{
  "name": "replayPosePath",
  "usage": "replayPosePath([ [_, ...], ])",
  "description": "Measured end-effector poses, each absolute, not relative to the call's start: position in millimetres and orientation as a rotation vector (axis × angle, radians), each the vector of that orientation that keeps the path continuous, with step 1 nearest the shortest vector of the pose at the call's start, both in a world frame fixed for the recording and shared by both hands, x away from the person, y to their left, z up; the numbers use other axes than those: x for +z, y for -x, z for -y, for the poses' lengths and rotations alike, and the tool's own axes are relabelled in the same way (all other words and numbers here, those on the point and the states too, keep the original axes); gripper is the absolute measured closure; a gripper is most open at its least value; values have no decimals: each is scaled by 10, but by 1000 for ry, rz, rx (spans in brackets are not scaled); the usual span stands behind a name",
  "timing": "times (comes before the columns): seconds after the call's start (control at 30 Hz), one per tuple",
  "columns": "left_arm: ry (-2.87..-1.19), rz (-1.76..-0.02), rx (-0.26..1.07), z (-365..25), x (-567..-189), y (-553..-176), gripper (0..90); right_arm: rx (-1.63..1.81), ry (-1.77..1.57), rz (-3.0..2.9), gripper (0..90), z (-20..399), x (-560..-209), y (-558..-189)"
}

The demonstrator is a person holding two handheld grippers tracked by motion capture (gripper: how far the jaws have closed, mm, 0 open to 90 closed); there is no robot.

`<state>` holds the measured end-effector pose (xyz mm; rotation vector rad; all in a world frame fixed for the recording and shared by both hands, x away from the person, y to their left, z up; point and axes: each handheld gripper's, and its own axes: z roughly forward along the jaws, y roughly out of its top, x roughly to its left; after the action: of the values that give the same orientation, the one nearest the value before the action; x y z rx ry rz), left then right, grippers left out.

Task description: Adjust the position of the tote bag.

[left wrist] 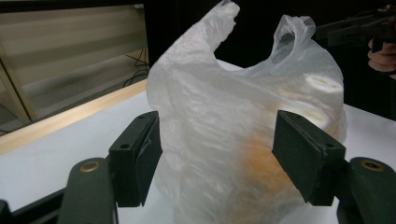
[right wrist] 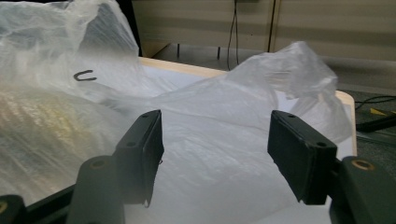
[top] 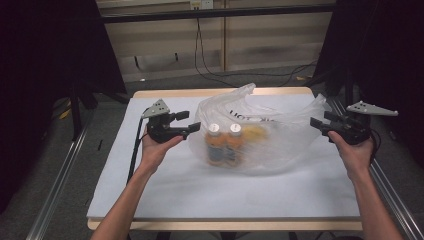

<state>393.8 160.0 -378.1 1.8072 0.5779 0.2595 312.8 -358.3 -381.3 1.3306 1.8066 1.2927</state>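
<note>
1. Black, both pairs of jaws stand spread with nothing pinched: my left gripper [top: 192, 121] sits at one flank of the thin translucent white plastic carrier bag [top: 260, 132], and my right gripper [top: 320, 125] at the other flank, just off its film.

2. Seen along the left gripper's jaws, the bag [left wrist: 243, 121] bulges between the two pads without either one pressing on it; an orange shape glows through the film.

3. Seen along the right gripper's jaws, slack film [right wrist: 219, 140] lies ahead of the pads, with one crumpled loop handle [right wrist: 299, 70] standing beyond them.

4. Inside the bag, two orange bottles with white caps [top: 225, 142] stand side by side near the middle of the white-topped table [top: 165, 185], with something yellowish behind them that I cannot identify.

5. My reading: the step is taking the bag by its handles. To do it well I would bring each pair of jaws onto a handle loop rather than the belly, gather several layers of film, close firmly, and raise both sides evenly so the bottles do not topple.
</note>
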Motion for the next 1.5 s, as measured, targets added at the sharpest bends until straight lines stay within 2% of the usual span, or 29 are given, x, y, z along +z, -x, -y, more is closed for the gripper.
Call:
replayPosePath([
  [0.2, -1812, -598, 268, -1521, -3737, -4047, 301, 1263, -1358, -1785, 313, 3683, -3827, -3235],
  [0.33, -1815, -591, 266, -1481, -3757, -4063, 291, 1288, -1356, -1806, 321, 3698, -3860, -3322],
  [0.43, -1822, -593, 272, -1471, -3755, -4082, 279, 1299, -1325, -1864, 428, 3624, -3884, -3360],
  [0.57, -1799, -588, 269, -1442, -3696, -4114, 253, 1333, -1266, -1921, 728, 3513, -3910, -3354],
  [0.6, -1799, -588, 269, -1442, -3696, -4114, 247, 1333, -1266, -1921, 728, 3513, -3910, -3354],
  [0.7, -1794, -571, 264, -1362, -3632, -4135, 242, 1406, -1239, -1916, 896, 3470, -3906, -3314],
  [1.1, -1824, -568, 238, -1080, -3587, -4353, 273, 1474, -1161, -1929, 900, 3317, -3809, -3259],
  [1.17, -1864, -546, 248, -1040, -3585, -4356, 344, 1476, -1153, -1934, 900, 3298, -3809, -3262],
  [1.33, -1888, -520, 255, -1074, -3611, -4321, 665, 1481, -1153, -1941, 900, 3283, -3809, -3254],
  [1.5, -1859, -527, 260, -1232, -3551, -4303, 800, 1505, -1140, -1919, 900, 3291, -3741, -3217],
])
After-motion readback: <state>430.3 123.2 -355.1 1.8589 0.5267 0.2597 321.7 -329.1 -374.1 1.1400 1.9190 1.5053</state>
